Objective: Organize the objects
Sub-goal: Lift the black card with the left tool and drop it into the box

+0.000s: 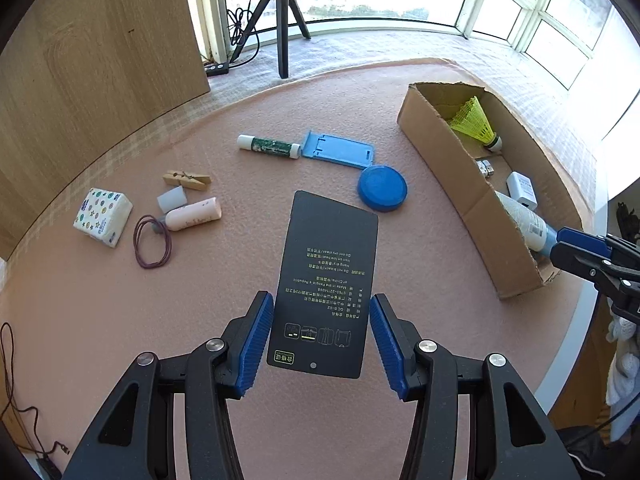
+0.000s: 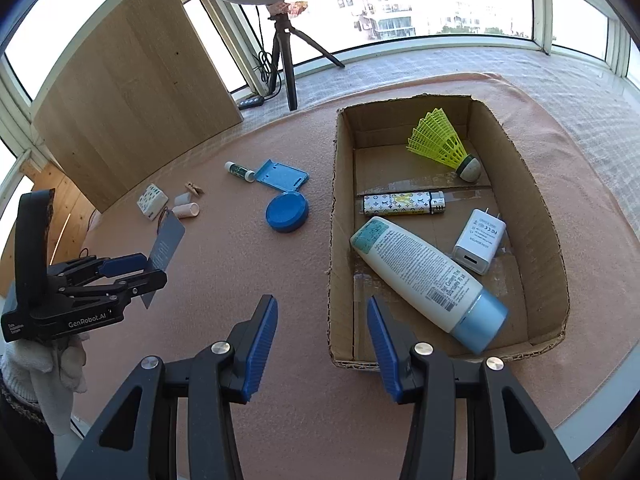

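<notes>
Black card in its grip, the left gripper (image 1: 322, 342) holds a clothing hang tag (image 1: 326, 284) above the pink felt mat (image 1: 280, 420), jaws closed on the tag's lower edges, as the right wrist view confirms. The right gripper (image 2: 322, 344) hangs empty, jaws wide, at the near-left corner of the cardboard box (image 2: 340, 248), which sits on the right of the mat.

Inside the box lie a yellow shuttlecock (image 2: 440, 142), a patterned lighter (image 2: 404, 203), a white charger (image 2: 479, 246) and a lotion bottle (image 2: 424, 280). Still loose on the mat to the left: a blue round lid (image 1: 383, 188), a blue stand (image 1: 340, 150), a glue stick (image 1: 268, 146), a clothespin (image 1: 187, 179), a tissue pack (image 1: 103, 216), a pink tube (image 1: 194, 214) and a hair tie (image 1: 153, 246).

Done well, the step in hand would likely carry the tag rightward over the box's near wall, grip firm, and release only once it sits low above a free patch of box floor, since a thin card can flutter or catch the rim.

Readable print: "Made in the People's Republic of China" and "Do not bleach" on the tag, upside down; "GenRobot.AI" on the left gripper's body. Other labels are too small to read.
</notes>
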A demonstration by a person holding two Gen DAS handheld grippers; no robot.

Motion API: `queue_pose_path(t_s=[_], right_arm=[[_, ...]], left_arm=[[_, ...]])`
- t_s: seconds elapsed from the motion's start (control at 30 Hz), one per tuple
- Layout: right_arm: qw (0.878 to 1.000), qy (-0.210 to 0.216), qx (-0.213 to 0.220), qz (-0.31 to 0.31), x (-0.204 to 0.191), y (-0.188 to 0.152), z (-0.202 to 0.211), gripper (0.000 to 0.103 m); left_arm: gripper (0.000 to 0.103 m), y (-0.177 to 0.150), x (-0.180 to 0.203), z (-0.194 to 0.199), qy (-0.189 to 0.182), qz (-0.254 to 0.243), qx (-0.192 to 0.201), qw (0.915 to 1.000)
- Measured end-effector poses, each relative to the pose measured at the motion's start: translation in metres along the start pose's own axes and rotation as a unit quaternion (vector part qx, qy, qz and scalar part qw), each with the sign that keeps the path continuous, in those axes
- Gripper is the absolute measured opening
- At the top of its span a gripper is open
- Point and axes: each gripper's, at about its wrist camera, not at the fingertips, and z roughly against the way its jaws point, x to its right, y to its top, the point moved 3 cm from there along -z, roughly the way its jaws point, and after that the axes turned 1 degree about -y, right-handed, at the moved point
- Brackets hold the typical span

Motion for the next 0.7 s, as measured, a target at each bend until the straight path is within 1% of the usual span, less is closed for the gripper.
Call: queue_pose_path(t_s=[0.23,0.37,0.53,0.7], right_arm=[[1.0,-0.017,0.008,-0.017,0.031,-0.001,0.014,0.043],[0.999,-0.025,0.01,-0.03,0.047,-0.001,0.017,0.043],[0.999,-0.031,0.011,-0.038,0.063,0.0,0.019,0.043],[0.998,-0.034,0.012,-0.045,0.076,-0.001,0.022,0.043]], left_arm=[[0.054,0.045,0.062,-0.01,-0.028,-0.043,0.015,0.9986],[0.054,0.067,0.097,-0.02,-0.036,-0.066,0.018,0.997],[0.054,0.088,0.133,-0.035,-0.052,-0.083,0.017,0.995],[0.054,0.102,0.16,-0.05,-0.059,-0.092,0.011,0.9939]])
